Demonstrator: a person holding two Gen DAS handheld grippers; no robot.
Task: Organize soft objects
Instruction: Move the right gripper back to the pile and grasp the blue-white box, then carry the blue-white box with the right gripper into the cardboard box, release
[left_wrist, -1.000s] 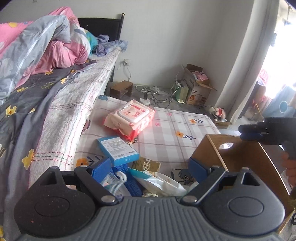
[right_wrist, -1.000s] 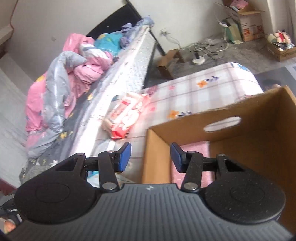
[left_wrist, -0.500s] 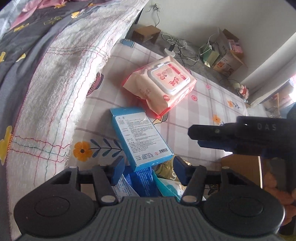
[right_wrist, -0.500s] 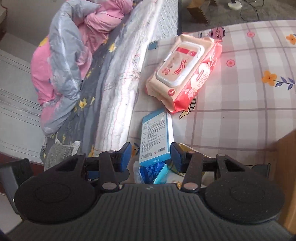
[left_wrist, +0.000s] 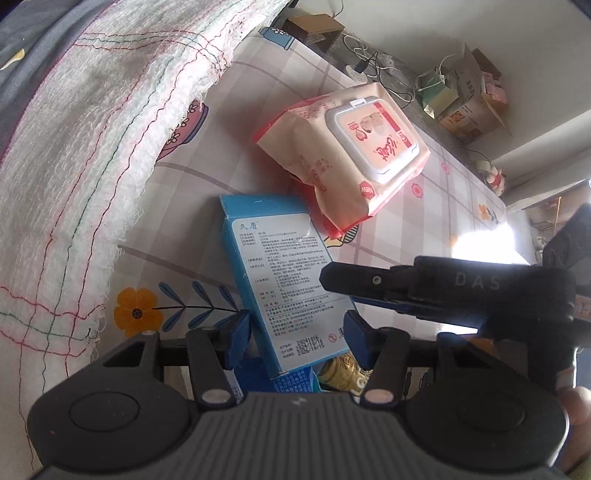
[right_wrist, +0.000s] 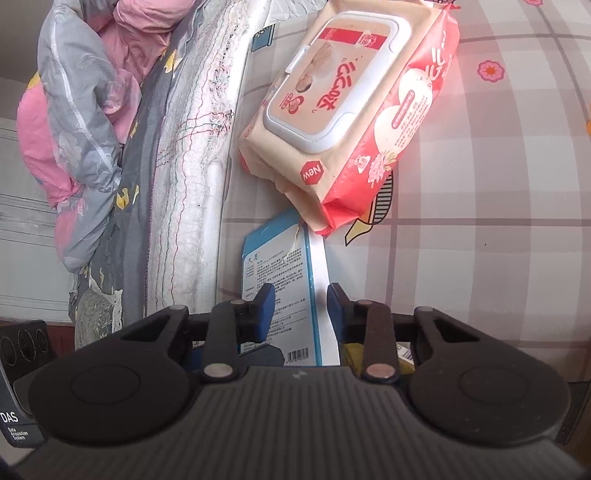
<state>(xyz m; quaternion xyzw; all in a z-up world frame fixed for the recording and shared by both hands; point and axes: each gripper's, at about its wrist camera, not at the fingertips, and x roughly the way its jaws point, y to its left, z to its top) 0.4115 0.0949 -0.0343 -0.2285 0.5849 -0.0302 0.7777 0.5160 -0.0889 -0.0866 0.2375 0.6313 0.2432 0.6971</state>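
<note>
Lying on the checked tablecloth of the tabletop (left_wrist: 436, 173), the pink-and-red wet-wipes pack (left_wrist: 354, 155) sits with its white flip lid up, one end resting over the far corner of the blue box (left_wrist: 284, 273). Blue box lies flat, printed label up, just in front of both sets of tongs. Its near end rests on a heap of small packets (left_wrist: 295, 380), blue and gold wrappers, details too small for me to read.

My left tongs (left_wrist: 295, 334) point steeply down, jaws about half open, straddling the near end of the blue box; pads sit beside the box edges and I see no press on it. My right tongs (right_wrist: 299, 310) are narrower and closing, the blue box's near part between the blue pads; right pad looks just off the box's white side, left pad over the label, no firm contact visible. In the left view my right tongs come in from the right as a dark bar above the box, with part of a hand (left_wrist: 576, 406) at the frame edge.

Left of the tabletop, a white quilted mattress edge (left_wrist: 92, 147) with red and green stitching touches the cloth. Grey floral sheet and pink-grey duvet (right_wrist: 81, 110) bunched beyond. Far floor: cardboard boxes (left_wrist: 472, 107), cables and a power strip (left_wrist: 362, 70).
</note>
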